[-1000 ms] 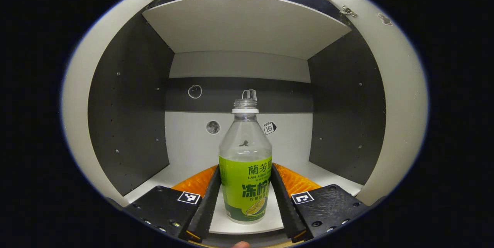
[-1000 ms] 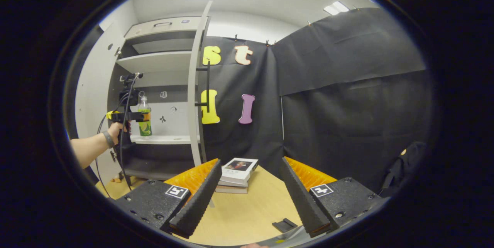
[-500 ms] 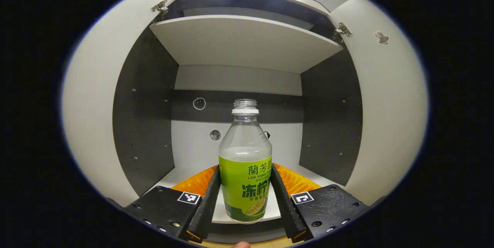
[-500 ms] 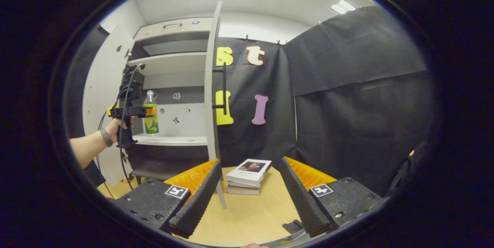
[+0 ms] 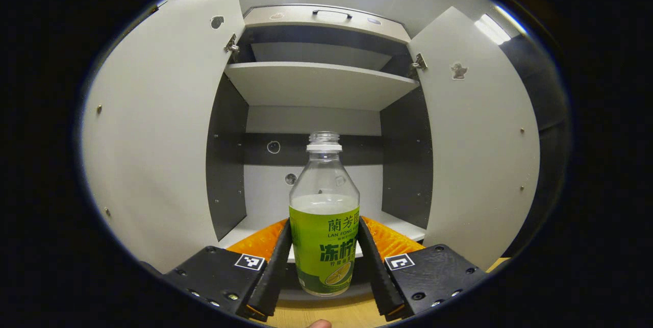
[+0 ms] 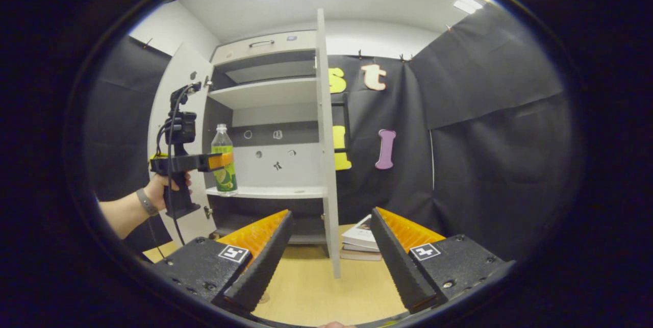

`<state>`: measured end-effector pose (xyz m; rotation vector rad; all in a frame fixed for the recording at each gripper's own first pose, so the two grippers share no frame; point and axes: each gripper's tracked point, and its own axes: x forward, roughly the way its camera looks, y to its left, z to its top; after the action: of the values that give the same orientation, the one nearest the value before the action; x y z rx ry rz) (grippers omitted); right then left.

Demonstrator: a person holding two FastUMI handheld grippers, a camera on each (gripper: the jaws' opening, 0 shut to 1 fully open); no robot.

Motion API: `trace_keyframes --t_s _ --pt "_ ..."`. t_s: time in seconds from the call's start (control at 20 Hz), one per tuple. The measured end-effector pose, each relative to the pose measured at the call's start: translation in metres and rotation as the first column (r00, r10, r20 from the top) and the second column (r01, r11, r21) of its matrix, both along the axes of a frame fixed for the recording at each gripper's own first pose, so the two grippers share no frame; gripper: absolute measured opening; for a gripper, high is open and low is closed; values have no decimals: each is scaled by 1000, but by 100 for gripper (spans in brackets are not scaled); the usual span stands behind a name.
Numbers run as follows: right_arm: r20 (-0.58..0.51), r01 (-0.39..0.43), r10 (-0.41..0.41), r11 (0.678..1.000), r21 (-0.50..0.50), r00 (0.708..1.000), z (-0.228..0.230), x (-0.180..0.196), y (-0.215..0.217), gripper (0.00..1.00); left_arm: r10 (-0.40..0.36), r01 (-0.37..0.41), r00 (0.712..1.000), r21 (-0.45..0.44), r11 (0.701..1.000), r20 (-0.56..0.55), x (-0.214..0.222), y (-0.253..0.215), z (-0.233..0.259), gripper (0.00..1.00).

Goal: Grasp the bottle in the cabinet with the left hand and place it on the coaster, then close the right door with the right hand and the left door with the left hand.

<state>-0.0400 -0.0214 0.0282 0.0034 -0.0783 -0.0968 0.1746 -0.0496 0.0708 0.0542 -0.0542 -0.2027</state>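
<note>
Green-labelled bottle clamped between both jaws of the left gripper, upright, cap off, liquid level just above the label. Held clear of the cabinet: base now over the front edge of the lower shelf, wooden tabletop visible beneath. Grasp step judged complete; extraction nearly complete.

Right gripper idle above the tabletop, jaws apart, nothing between them. Stack of books beyond it, near the foot of the right door.

Outstanding: placement on the coaster, not identified with certainty in the current views; then closing of the right door, then of the left door. Both doors standing wide open.

Compared with one second ago: bottle drawn back from deep over the shelf to its front edge, cabinet interior smaller in the left gripper view, both doors now fully framed. Grip unchanged. Right gripper view shifted, the right door now nearer the centre, books partly hidden behind it.
</note>
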Motion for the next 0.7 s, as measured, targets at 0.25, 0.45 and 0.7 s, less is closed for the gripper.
trace_keyframes --t_s 0.25,0.45,0.7 --pt "9 -66 66 997 -33 998 25 -1 11 100 9 -9 1000 6 1000 -1 -54 -10 -37 70" --pt "31 -82 84 995 -58 996 53 -4 12 100 24 -24 1000 32 999 0 -91 -19 -85 74" --pt "67 -43 45 999 -32 997 83 -10 -1 99 79 -78 997 61 995 -24 -129 -23 -162 70"
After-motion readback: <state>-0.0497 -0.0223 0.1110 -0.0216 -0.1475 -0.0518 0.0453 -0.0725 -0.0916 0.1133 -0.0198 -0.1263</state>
